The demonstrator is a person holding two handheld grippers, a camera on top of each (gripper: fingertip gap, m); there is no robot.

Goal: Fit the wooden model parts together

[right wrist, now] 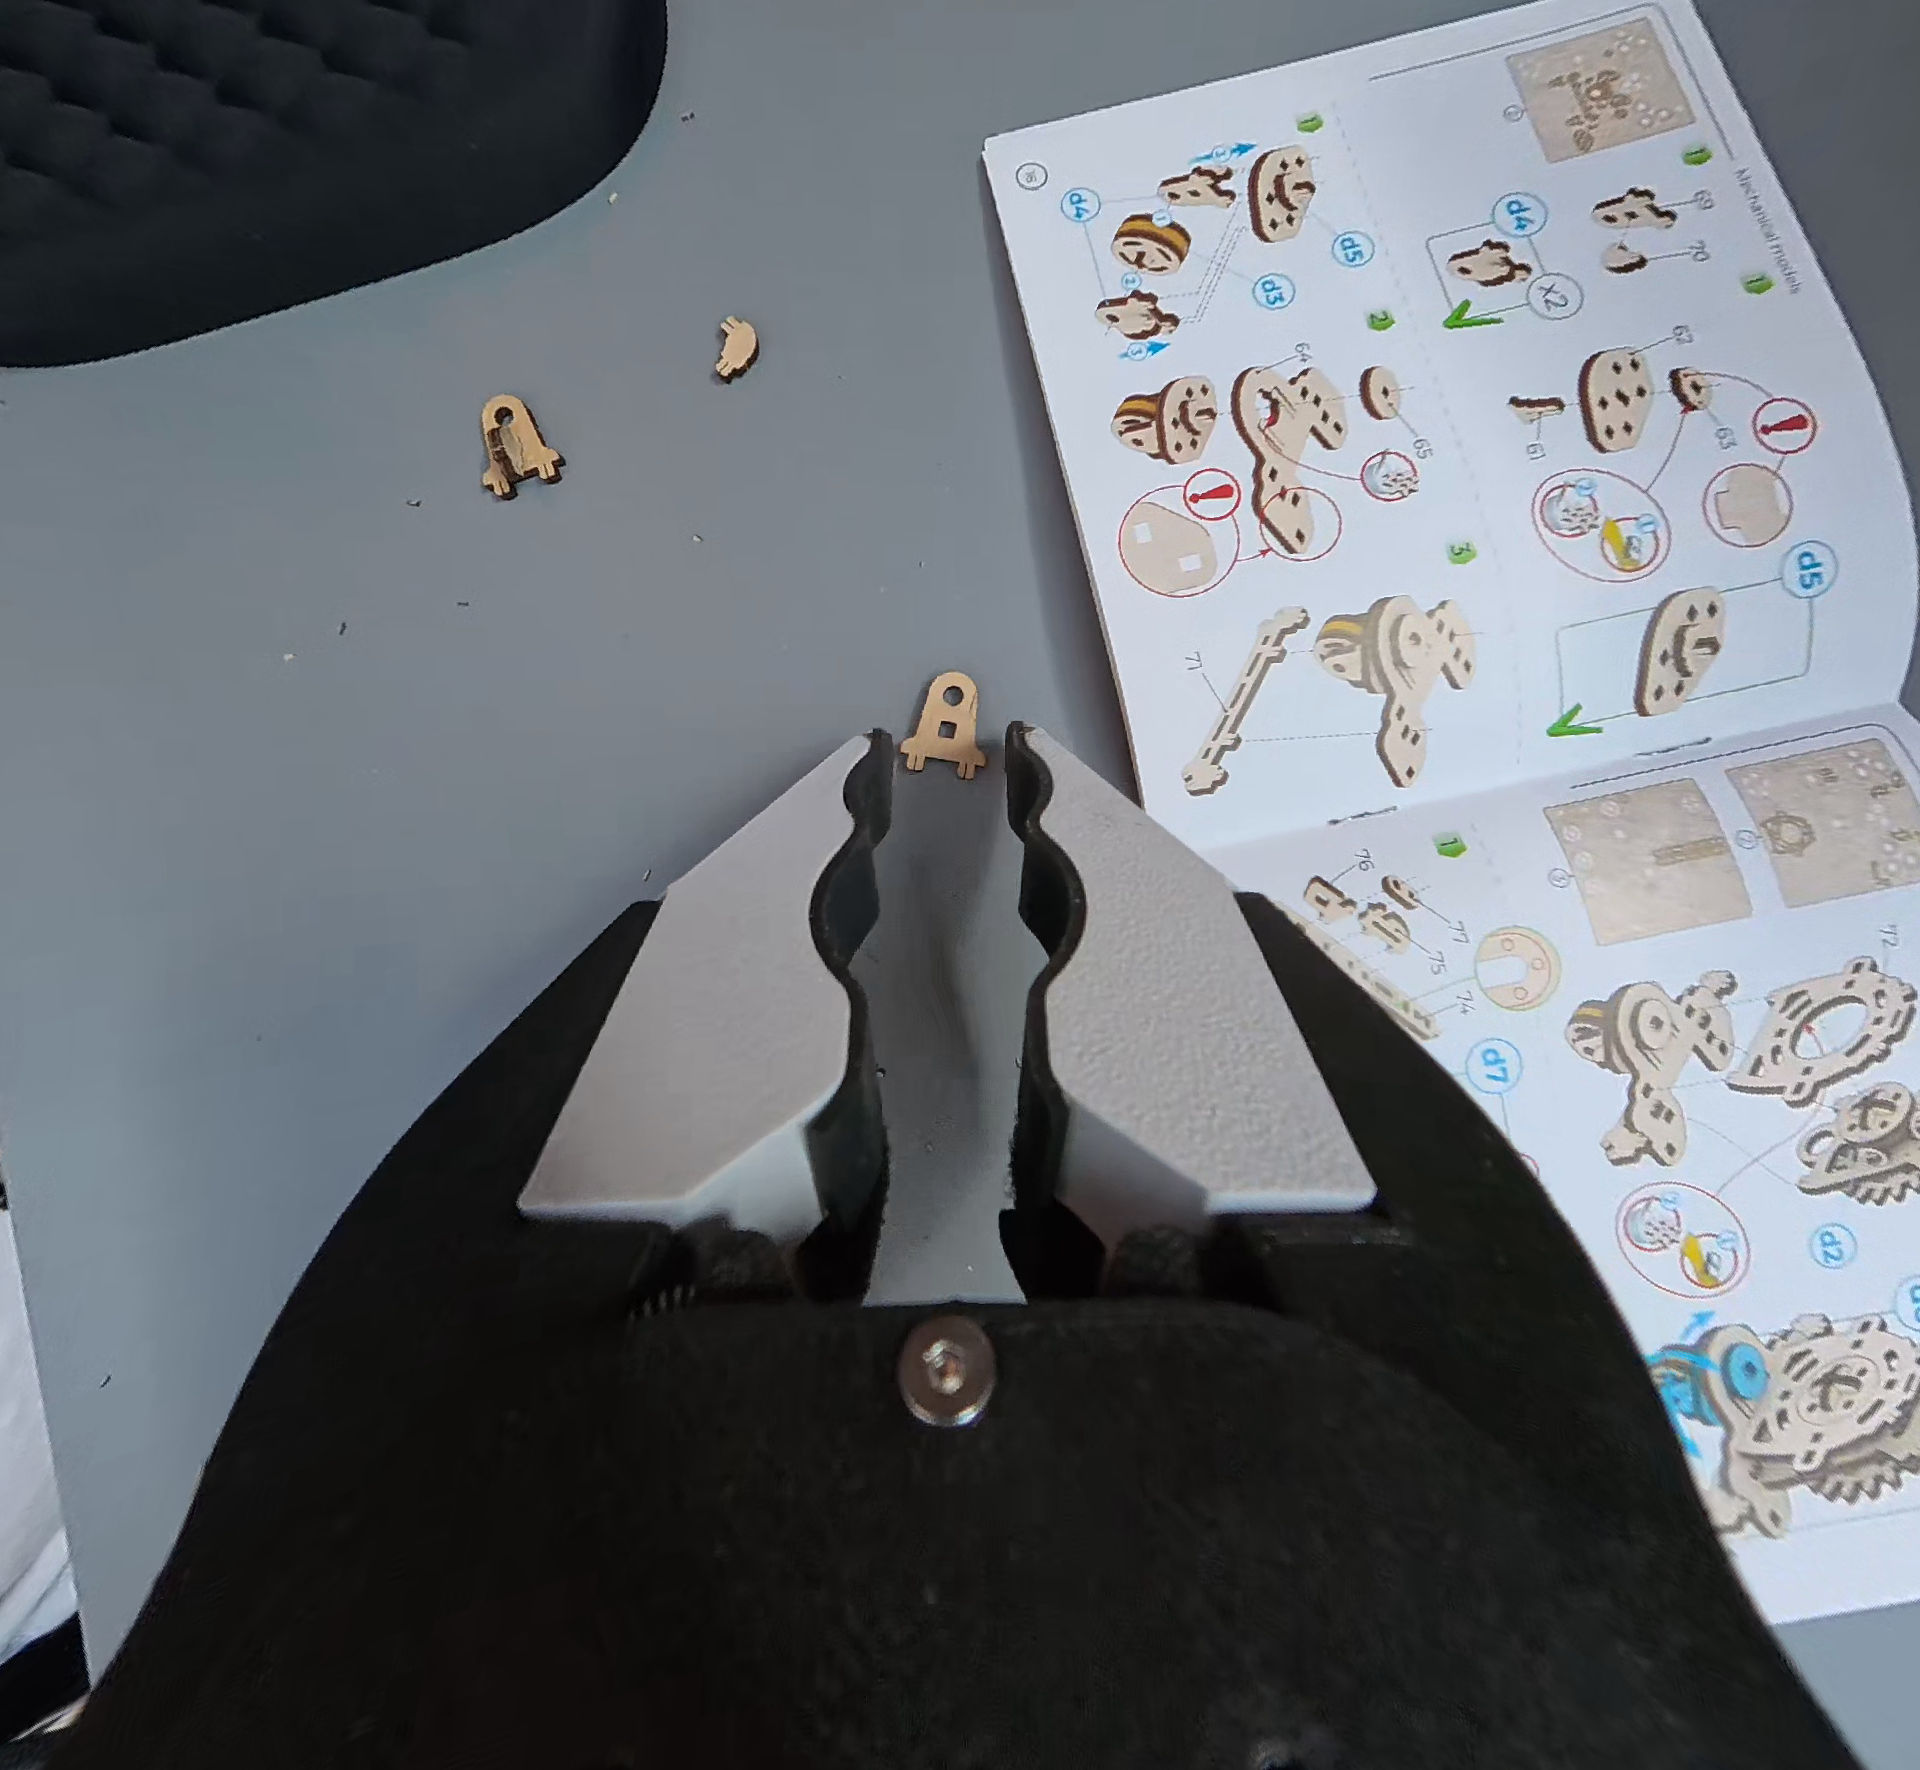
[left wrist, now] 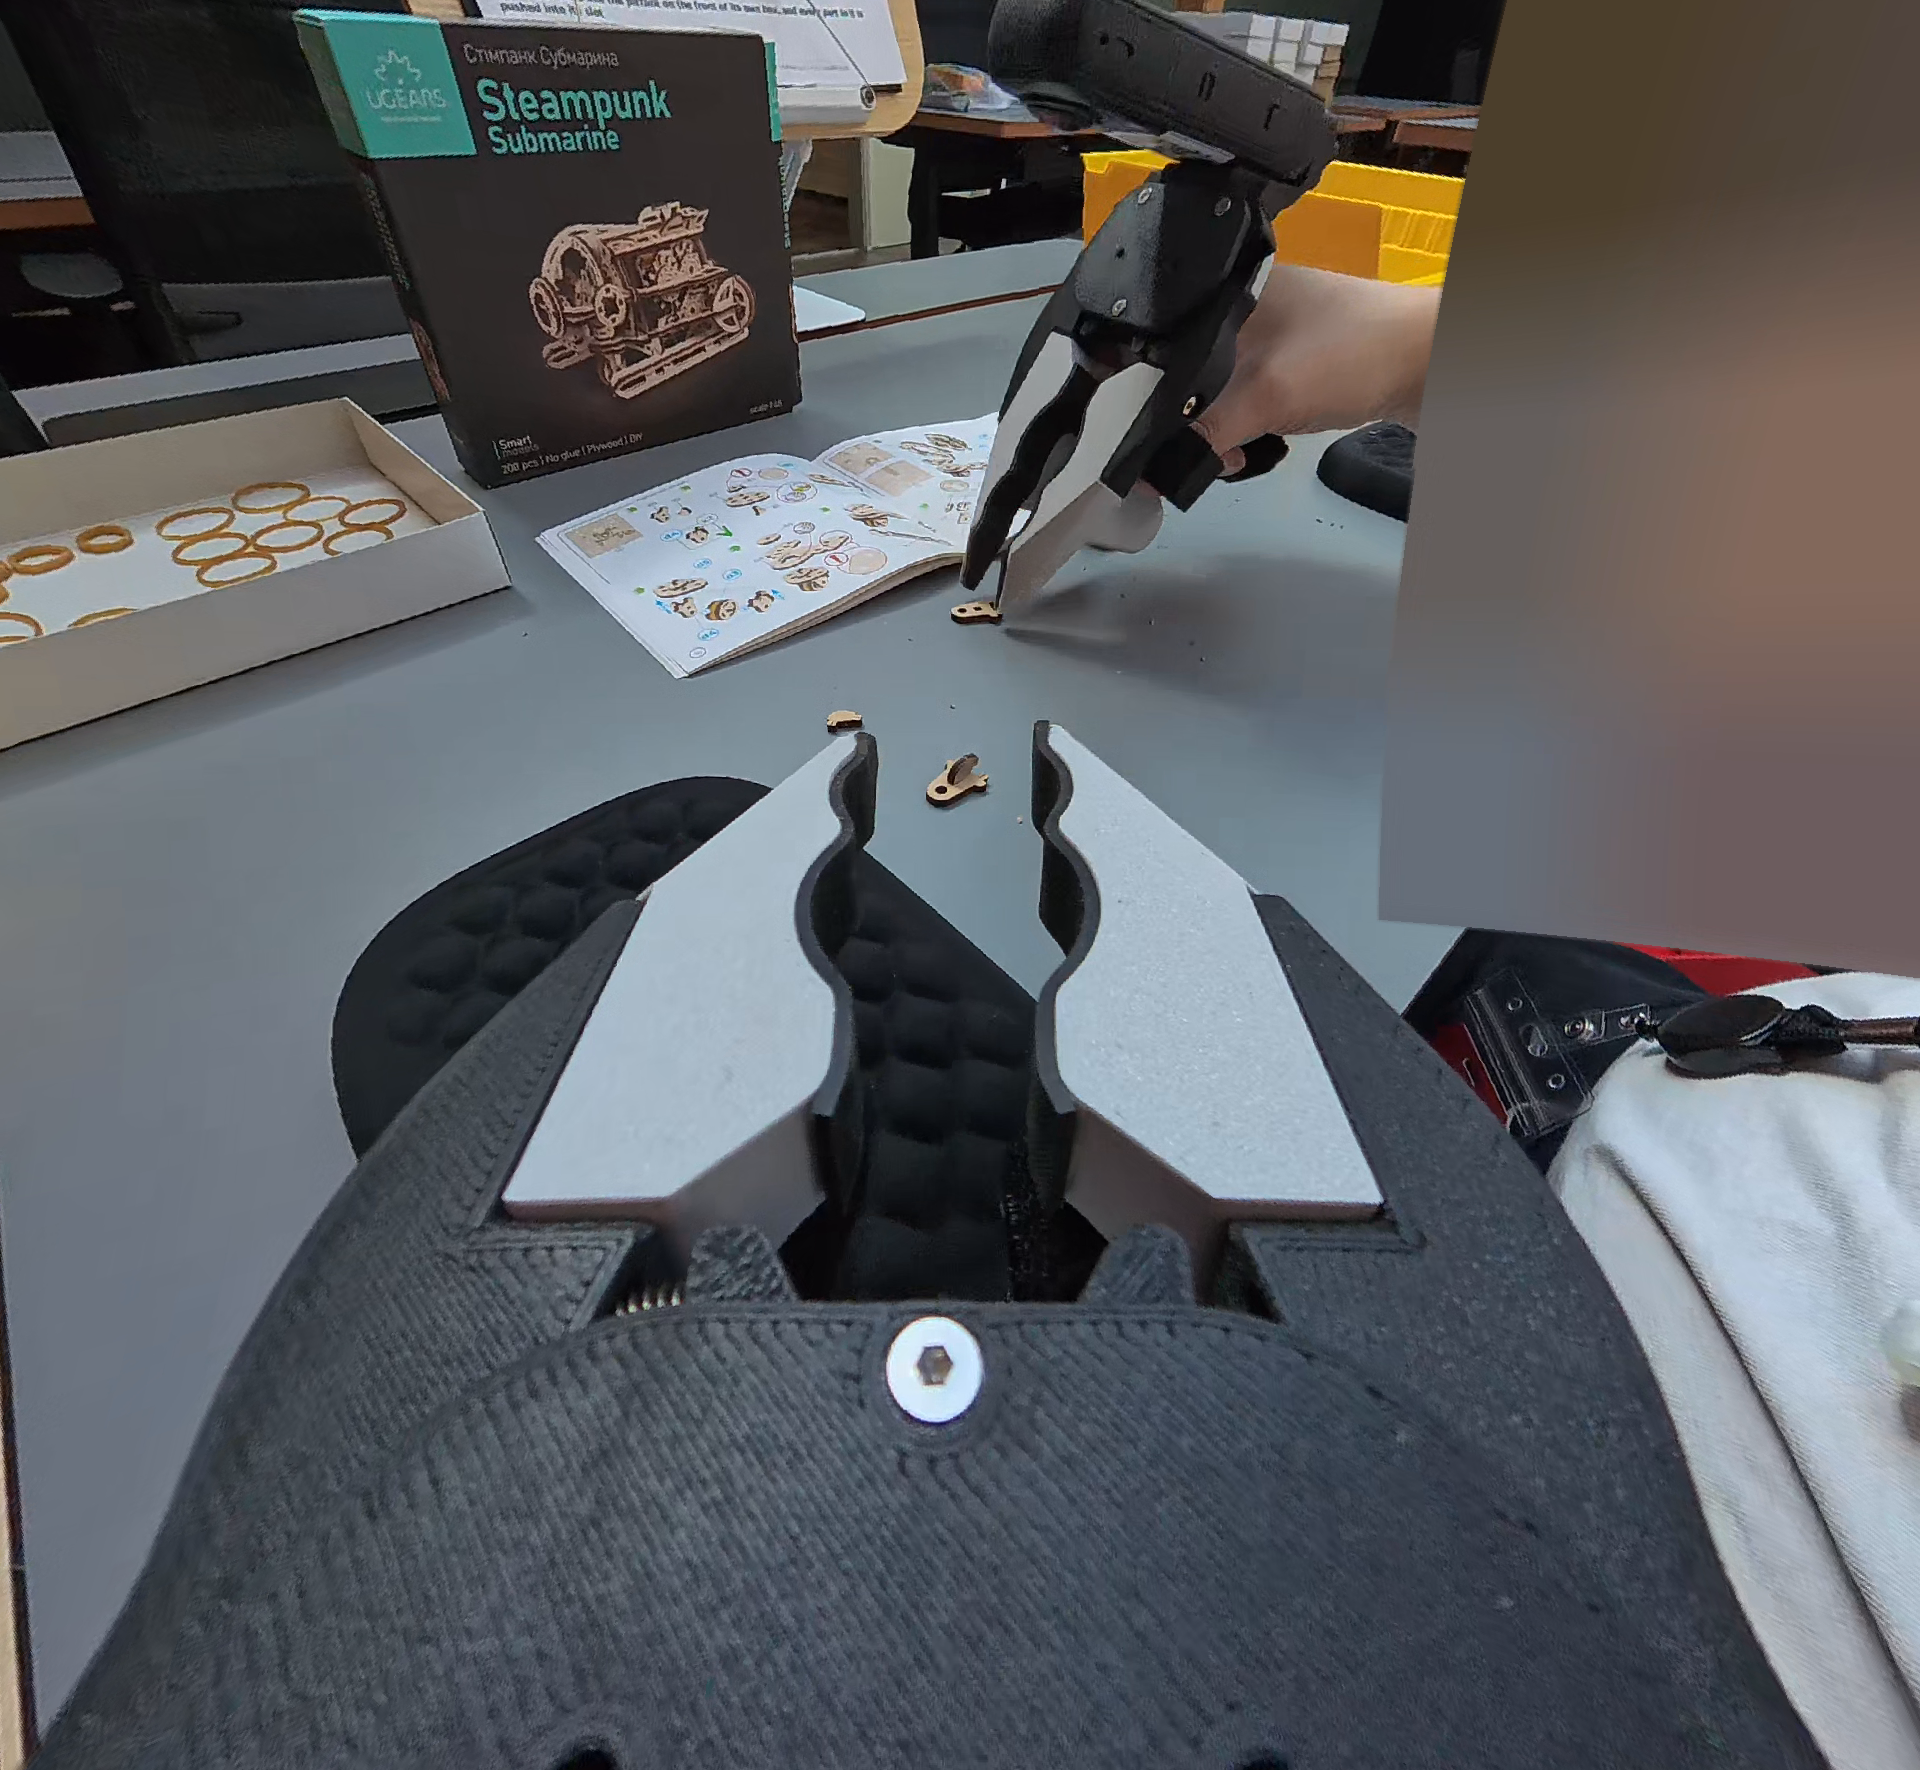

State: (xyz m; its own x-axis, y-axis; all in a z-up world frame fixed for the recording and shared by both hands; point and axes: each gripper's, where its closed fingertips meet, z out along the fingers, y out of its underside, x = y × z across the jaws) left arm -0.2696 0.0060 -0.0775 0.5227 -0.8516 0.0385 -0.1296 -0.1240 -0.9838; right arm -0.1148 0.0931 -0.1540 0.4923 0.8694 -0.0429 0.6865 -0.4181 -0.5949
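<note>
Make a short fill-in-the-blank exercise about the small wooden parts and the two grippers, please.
1. The number of small wooden parts lying loose on the grey table is ____.
2. The flat wooden tab lies between the tips of the ____ gripper.
3. The instruction booklet lies ____.
4. The left gripper holds ____.

Missing words: three; right; open; nothing

Bare table (right wrist: 312, 889) lies open at left and centre of the right wrist view, hemmed by the booklet (right wrist: 1507, 577) right and pad (right wrist: 260, 58) upper left.
</note>
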